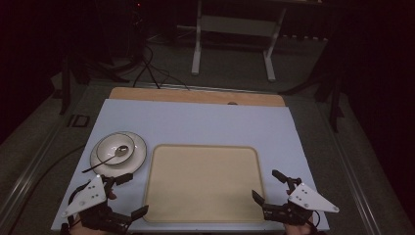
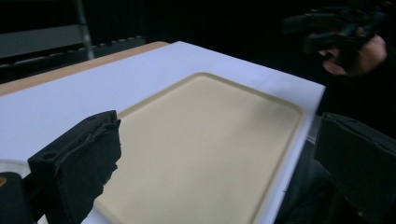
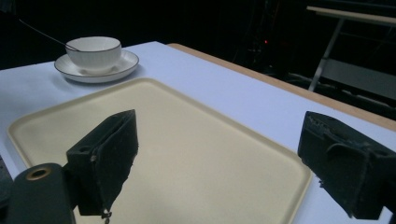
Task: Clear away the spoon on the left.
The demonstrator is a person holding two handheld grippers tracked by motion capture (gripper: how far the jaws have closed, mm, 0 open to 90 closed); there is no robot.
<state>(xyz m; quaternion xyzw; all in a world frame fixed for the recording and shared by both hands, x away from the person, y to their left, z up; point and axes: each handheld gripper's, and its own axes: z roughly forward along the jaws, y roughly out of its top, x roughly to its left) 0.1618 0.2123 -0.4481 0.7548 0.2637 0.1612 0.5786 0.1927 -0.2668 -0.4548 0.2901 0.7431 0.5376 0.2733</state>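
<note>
Both the left gripper (image 1: pixel 128 195) and right gripper (image 1: pixel 267 186) gape wide and empty; approach the bowl (image 1: pixel 115 149) squarely, minding its spoon (image 1: pixel 108 157).

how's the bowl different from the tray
The bowl is round, white with a thin dark rim; the tray is rectangular with rounded corners, plain beige. The bowl is deep and small; the tray is shallow and far wider. The bowl holds a spoon and sits on a saucer; the tray is empty and lies straight on the white table surface. Both sit untouched, apart from the grippers.
</note>
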